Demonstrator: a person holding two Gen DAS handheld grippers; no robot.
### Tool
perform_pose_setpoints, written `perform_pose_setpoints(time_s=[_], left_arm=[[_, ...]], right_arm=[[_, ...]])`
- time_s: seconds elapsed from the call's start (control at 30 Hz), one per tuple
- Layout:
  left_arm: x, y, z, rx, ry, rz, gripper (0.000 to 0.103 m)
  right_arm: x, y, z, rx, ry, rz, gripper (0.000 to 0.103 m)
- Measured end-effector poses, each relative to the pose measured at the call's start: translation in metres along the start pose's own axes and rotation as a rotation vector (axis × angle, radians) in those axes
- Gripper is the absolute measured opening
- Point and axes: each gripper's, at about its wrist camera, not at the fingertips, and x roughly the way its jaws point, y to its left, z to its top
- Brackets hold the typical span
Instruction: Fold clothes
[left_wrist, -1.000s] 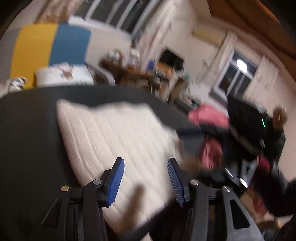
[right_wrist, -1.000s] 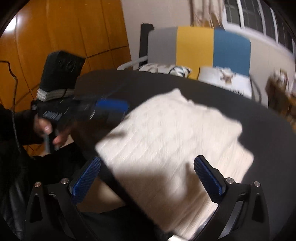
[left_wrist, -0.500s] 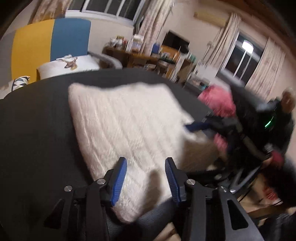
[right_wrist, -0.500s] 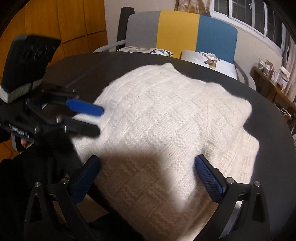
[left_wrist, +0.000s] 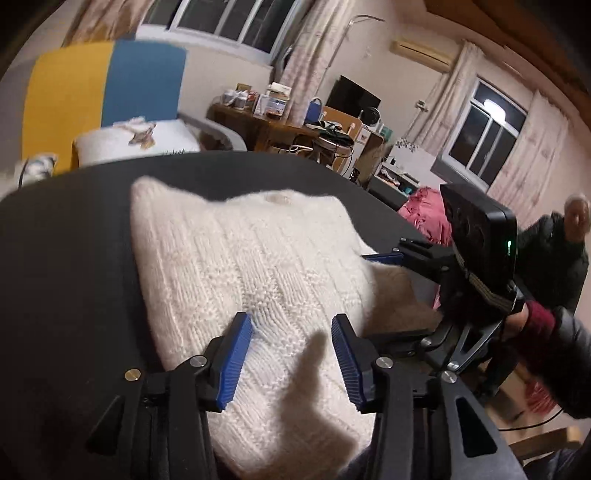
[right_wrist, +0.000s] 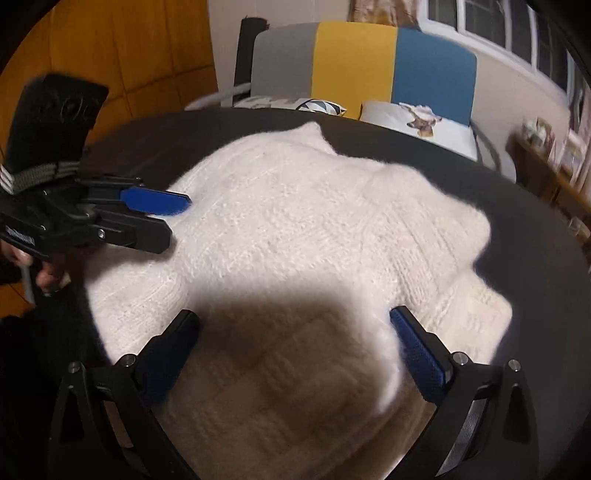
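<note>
white sweater (right_wrist: 295, 229), dark table (right_wrist: 535, 258)

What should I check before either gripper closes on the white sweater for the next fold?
1. Left gripper jaws apart, nothing pinched: ok.
2. Right gripper jaws wide apart, nothing pinched: ok.
3. White sweater lying on the dark table, no part seen hanging off the far side: ok; the near edge is hidden by the grippers: cannot tell.
4. Sweater flat enough to fold: not ok; a lower layer sticks out at the right edge in the right wrist view and the outline is uneven.
5. Grippers clear of each other: ok; they hang over opposite sides of the sweater.
6. Fingers actually touching the knit: cannot tell.
</note>
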Motion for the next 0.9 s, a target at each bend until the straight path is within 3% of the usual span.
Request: perform_pose_setpoints(time_s=[0.1, 0.17, 0.3, 0.4, 0.47, 0.53, 0.6, 0.77, 0.9], left_arm=[[-0.013, 0.014, 0.033, -0.04, -0.109, -0.028, 0.048], [-0.012, 0.028, 0.053, -0.063, -0.143, 0.003, 0.049], [0.022, 0.062, 0.082, -0.098, -0.057, 0.061, 0.049], [0.067, 0.08, 0.074, -0.12, 0.133, 0.113, 0.05], [0.072, 0.088, 0.066, -0.149, 0.113, 0.1, 0.052], [0.066, 0.096, 0.069, -0.179, 0.075, 0.048, 0.052], [0.059, 0.104, 0.073, -0.203, 0.042, 0.004, 0.051], [0.055, 0.131, 0.09, -0.204, 0.01, 0.026, 0.049], [0.071, 0.138, 0.106, -0.175, 0.049, 0.008, 0.049]], right_arm=[[-0.013, -0.002, 0.011, -0.01, 0.008, -0.006, 0.103], [-0.027, -0.004, 0.027, -0.032, -0.044, -0.013, 0.103], [-0.029, -0.013, 0.061, -0.06, -0.116, 0.037, 0.103], [0.006, -0.03, 0.079, -0.05, -0.039, 0.069, 0.103], [0.046, -0.056, 0.074, 0.069, 0.094, 0.119, 0.103], [0.048, -0.068, 0.065, 0.122, 0.0, 0.182, 0.102], [0.047, -0.068, 0.064, 0.118, -0.025, 0.196, 0.102], [0.038, -0.059, 0.073, 0.065, -0.024, 0.168, 0.103], [0.02, -0.048, 0.077, 0.019, -0.035, 0.145, 0.103]])
